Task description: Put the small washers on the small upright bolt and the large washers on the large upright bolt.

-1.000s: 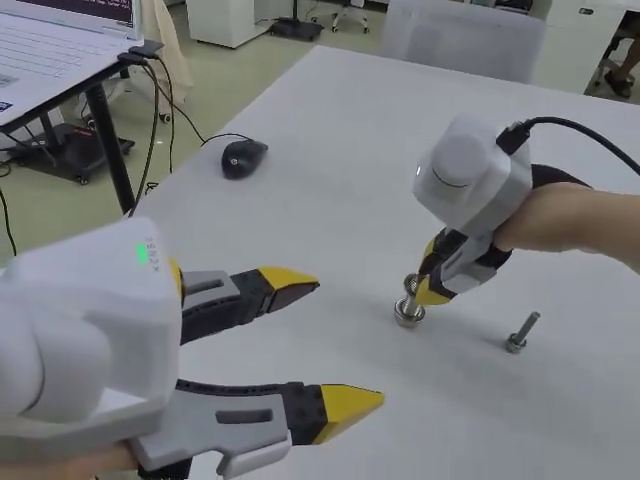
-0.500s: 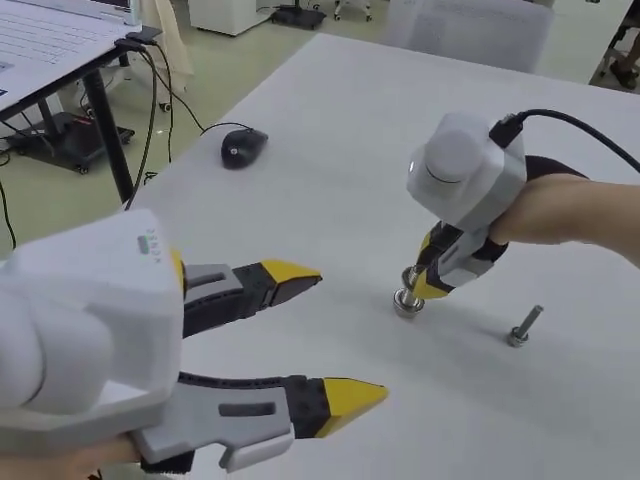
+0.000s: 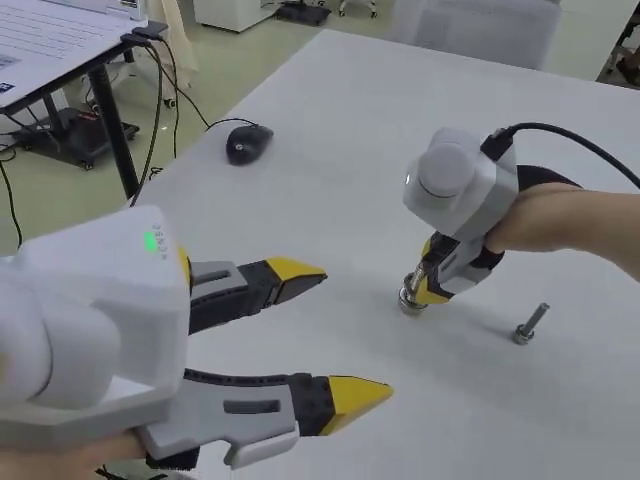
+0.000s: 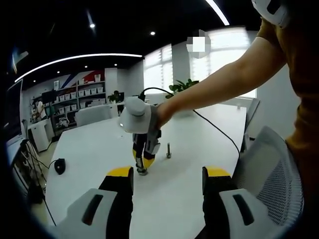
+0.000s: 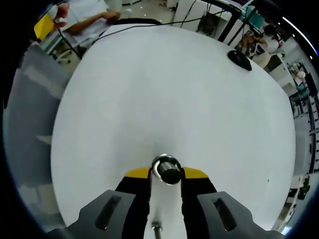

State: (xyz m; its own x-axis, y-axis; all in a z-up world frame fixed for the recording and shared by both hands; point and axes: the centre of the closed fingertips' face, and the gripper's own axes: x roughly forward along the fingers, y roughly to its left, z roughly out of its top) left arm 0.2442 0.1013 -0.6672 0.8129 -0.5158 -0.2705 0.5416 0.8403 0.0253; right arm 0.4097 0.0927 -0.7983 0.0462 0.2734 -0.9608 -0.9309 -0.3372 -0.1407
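**Change noted.** Over the last second the right hand-held gripper (image 3: 428, 292), right of centre in the head view, has settled lower about the large bolt (image 3: 408, 300). Less of the shank is exposed than before. Both bolts hold their places on the tabletop (image 3: 340, 130), with the small bolt (image 3: 527, 324) standing apart at lower right. The left hand-held gripper (image 3: 352, 332), lower left, remains spread and empty, well apart from the work. We put the mouse's (image 3: 248, 143) shift in the frame down to camera movement.

**Judgement.** We take this as a washer being seated on the large bolt, with the release not yet made.

**Not verified.**
- In the right gripper view a bright ring (image 5: 166, 168) sits round the bolt's top at lower centre, between the yellow tips.
- The jaws stand close on either side of the ring. We cannot tell whether they pinch it or merely flank it.
- Whether the ring is a washer or the bolt's own end is unclear.
- The gripper screens part of the large bolt in the head view, so we cannot count stacked washers.
- The small bolt is too small in frame to check for washers.
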